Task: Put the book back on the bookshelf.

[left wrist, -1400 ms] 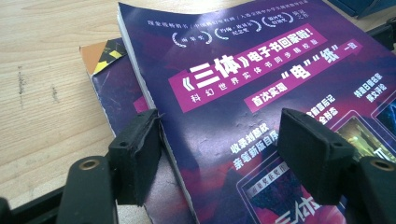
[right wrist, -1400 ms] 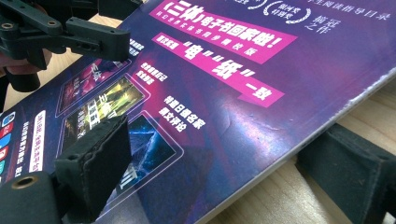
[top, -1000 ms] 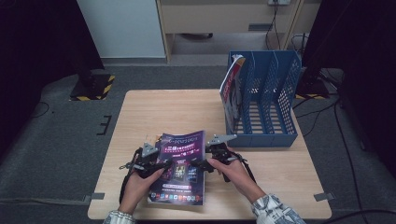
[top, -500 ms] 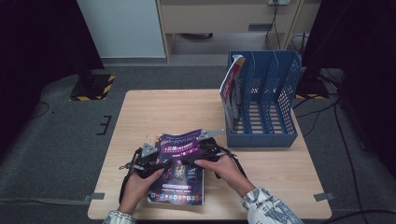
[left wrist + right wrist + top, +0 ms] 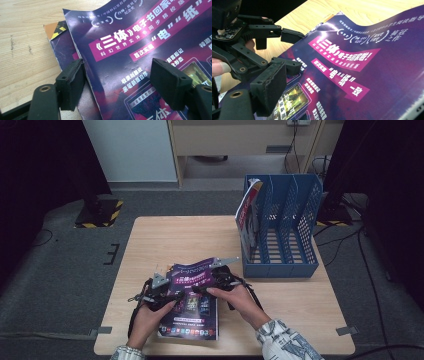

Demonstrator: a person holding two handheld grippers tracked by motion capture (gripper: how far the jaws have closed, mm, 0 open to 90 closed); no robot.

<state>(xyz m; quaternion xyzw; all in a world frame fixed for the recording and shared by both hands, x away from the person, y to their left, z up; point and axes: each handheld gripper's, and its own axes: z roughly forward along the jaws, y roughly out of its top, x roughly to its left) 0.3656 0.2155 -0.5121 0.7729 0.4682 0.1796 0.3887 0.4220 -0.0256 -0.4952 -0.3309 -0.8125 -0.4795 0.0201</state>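
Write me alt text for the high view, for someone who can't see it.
A person's two hands, each holding a gripper, work on a purple magazine lying near the front edge of a wooden table; the left gripper meets its left edge and the right gripper sits over its lifted top part. A blue file rack at the table's right holds another magazine upright.

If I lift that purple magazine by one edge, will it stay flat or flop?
The purple magazine will probably flop: its top edge already curls up off the table. The glossy cover may slip between pads. It looks thin, so likely light.
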